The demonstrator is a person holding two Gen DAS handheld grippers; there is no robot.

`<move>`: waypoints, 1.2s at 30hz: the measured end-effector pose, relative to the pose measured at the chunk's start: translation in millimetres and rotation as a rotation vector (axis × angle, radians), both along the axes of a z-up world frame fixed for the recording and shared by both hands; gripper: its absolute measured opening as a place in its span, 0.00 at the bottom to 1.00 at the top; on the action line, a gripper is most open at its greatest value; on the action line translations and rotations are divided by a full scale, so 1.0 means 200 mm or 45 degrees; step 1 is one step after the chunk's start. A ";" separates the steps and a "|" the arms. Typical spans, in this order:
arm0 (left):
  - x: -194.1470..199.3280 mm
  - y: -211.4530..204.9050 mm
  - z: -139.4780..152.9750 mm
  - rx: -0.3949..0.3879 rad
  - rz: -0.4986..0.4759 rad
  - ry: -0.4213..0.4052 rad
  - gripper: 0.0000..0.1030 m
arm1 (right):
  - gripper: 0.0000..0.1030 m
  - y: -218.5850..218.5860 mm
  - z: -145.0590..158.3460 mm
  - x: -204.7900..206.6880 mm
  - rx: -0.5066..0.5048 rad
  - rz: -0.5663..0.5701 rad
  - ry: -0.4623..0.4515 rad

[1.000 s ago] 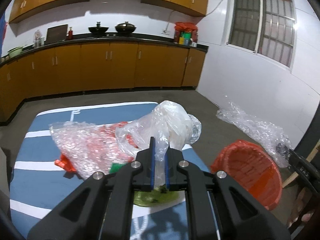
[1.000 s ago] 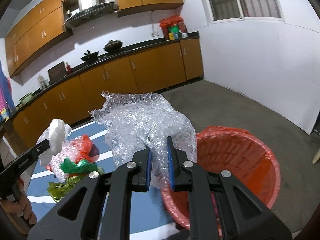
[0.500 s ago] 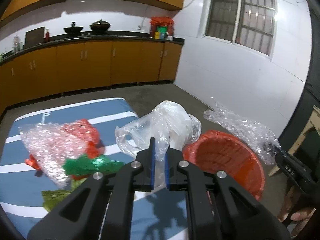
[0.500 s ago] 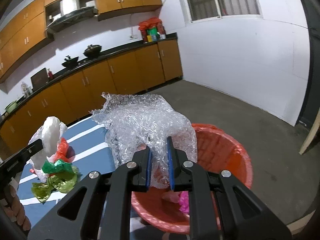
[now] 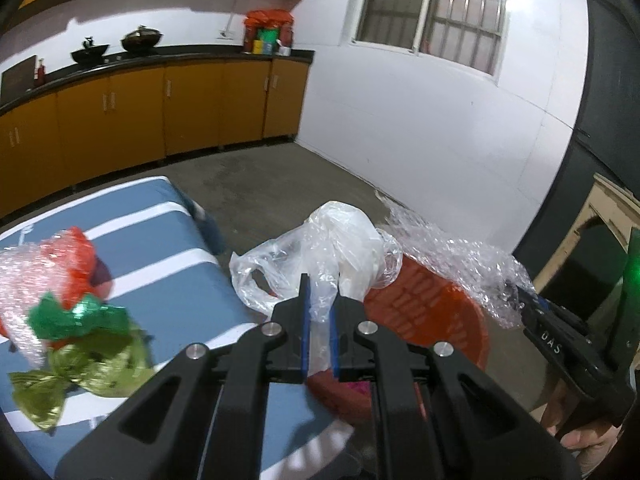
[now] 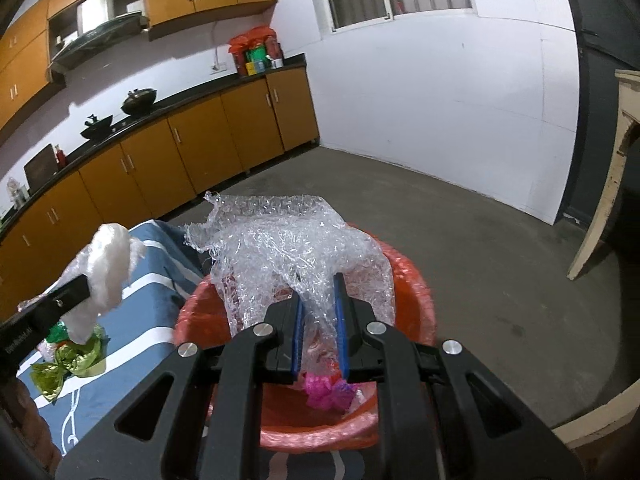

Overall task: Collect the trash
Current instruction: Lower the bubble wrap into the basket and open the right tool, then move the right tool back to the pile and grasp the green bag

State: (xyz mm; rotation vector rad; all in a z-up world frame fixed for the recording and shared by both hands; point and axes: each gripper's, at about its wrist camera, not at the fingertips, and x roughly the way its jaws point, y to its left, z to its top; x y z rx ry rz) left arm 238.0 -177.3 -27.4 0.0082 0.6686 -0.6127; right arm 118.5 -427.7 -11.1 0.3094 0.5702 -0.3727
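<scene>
In the right wrist view, the bubble wrap [image 6: 296, 248] hangs at centre over the bin [image 6: 416, 304]; the striped mat [image 6: 148, 304] with wrappers [image 6: 76, 360] lies lower left.

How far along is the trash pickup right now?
Done: pink scrap already lies in the red bin. In hand: right gripper grips bubble wrap above the bin; left gripper grips a clear plastic bag near it. Left: green wrappers and red-filled bubble wrap on the striped table.
</scene>
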 end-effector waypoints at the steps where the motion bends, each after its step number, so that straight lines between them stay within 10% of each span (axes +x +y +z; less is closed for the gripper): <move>1: 0.00 -0.02 -0.01 0.002 -0.009 0.006 0.09 | 0.14 0.00 0.00 0.01 0.001 -0.003 0.001; 18: 0.10 -0.14 -0.21 0.058 -0.047 0.119 0.32 | 0.40 -0.03 -0.05 0.05 0.061 -0.006 0.034; 36: 0.05 0.25 -0.14 0.093 0.231 0.003 0.58 | 0.59 0.11 0.00 0.09 -0.040 0.055 0.021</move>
